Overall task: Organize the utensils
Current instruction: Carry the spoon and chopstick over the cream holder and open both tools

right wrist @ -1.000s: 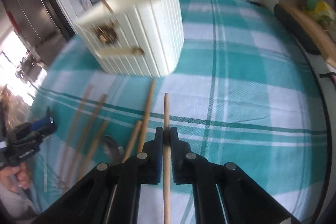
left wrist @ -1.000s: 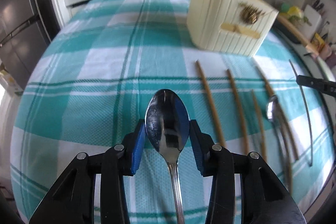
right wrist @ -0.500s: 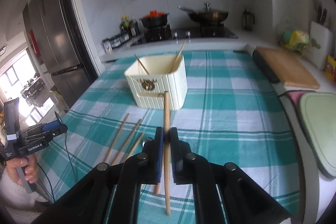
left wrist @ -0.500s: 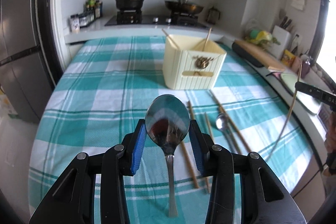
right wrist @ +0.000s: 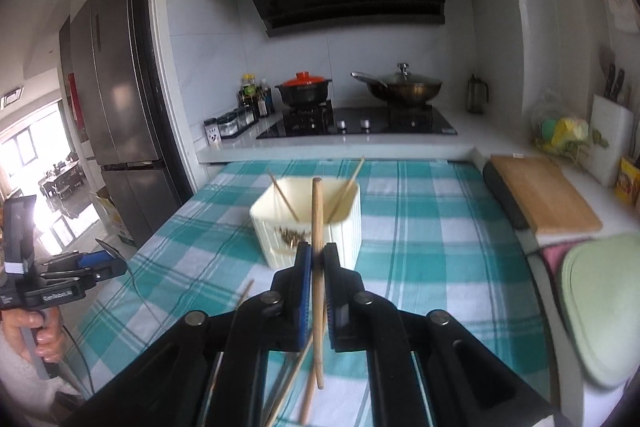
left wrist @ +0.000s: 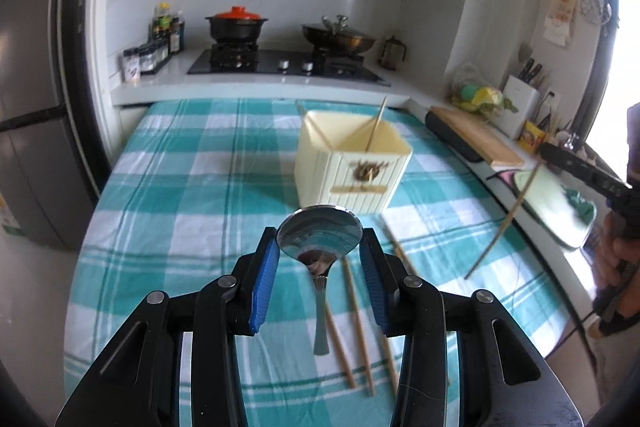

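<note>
My left gripper (left wrist: 320, 255) is shut on the bowl of a metal spoon (left wrist: 320, 237), whose handle hangs down above the checked cloth (left wrist: 180, 187). My right gripper (right wrist: 317, 261) is shut on a wooden chopstick (right wrist: 317, 211) that stands nearly upright between its blue pads. A cream utensil holder (left wrist: 352, 167) (right wrist: 344, 227) stands on the cloth ahead of both, with two chopsticks leaning inside it. Several more chopsticks (left wrist: 354, 299) lie on the cloth below the spoon. In the left wrist view the right gripper (left wrist: 550, 151) is at the far right, its chopstick (left wrist: 504, 223) slanting down.
A wooden cutting board (right wrist: 544, 191) and a pale green board (right wrist: 600, 307) lie on the counter to the right. Behind the table is a stove (left wrist: 280, 63) with two pots. A fridge (right wrist: 116, 87) stands on the left. A hand (right wrist: 40, 331) holds the left gripper.
Both grippers have risen well above the cloth, carrying the spoon and the chopstick, and tilted up. The holder now looks smaller and farther below.
</note>
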Available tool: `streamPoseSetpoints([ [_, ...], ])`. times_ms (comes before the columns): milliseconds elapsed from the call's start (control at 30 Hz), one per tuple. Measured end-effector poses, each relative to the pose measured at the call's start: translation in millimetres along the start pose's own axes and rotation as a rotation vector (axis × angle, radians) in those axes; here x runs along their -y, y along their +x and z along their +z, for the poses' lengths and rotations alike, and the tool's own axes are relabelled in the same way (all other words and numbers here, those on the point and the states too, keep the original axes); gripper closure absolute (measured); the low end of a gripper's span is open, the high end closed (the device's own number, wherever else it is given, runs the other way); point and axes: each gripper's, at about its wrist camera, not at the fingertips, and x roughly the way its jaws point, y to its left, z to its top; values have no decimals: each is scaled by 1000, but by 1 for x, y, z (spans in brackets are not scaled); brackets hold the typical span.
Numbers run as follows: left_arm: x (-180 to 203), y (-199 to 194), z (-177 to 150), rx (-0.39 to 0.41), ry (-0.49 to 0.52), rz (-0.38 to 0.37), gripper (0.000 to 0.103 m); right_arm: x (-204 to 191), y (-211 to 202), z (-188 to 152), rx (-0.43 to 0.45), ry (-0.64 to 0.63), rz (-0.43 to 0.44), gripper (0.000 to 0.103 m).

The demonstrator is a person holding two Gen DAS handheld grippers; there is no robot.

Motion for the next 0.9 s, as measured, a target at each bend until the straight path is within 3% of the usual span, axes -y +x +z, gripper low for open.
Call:
streamPoseSetpoints([
  [200, 8, -5, 72, 70, 3, -57, 62, 4, 21, 58, 66, -34, -6, 96],
  [333, 18, -1, 132, 187, 1, -39, 62, 6, 37, 100, 142, -27, -7, 96],
  [433, 25, 17, 165, 250, -1, -13, 62, 5, 56, 122, 196, -27, -11, 96],
  [533, 27, 54, 184, 262, -13, 16, 62, 6, 82, 131, 225, -13, -5, 96],
  [633, 22, 101, 187, 190, -32, 29, 62, 7, 122, 127, 166, -23, -10, 96],
  [800, 4, 176, 171, -31, -81, 19, 62, 22, 197, 104, -73, 47, 42, 96],
  [900, -2, 200, 157, -101, -102, 19, 62, 28, 226, 91, -168, 66, 40, 96],
])
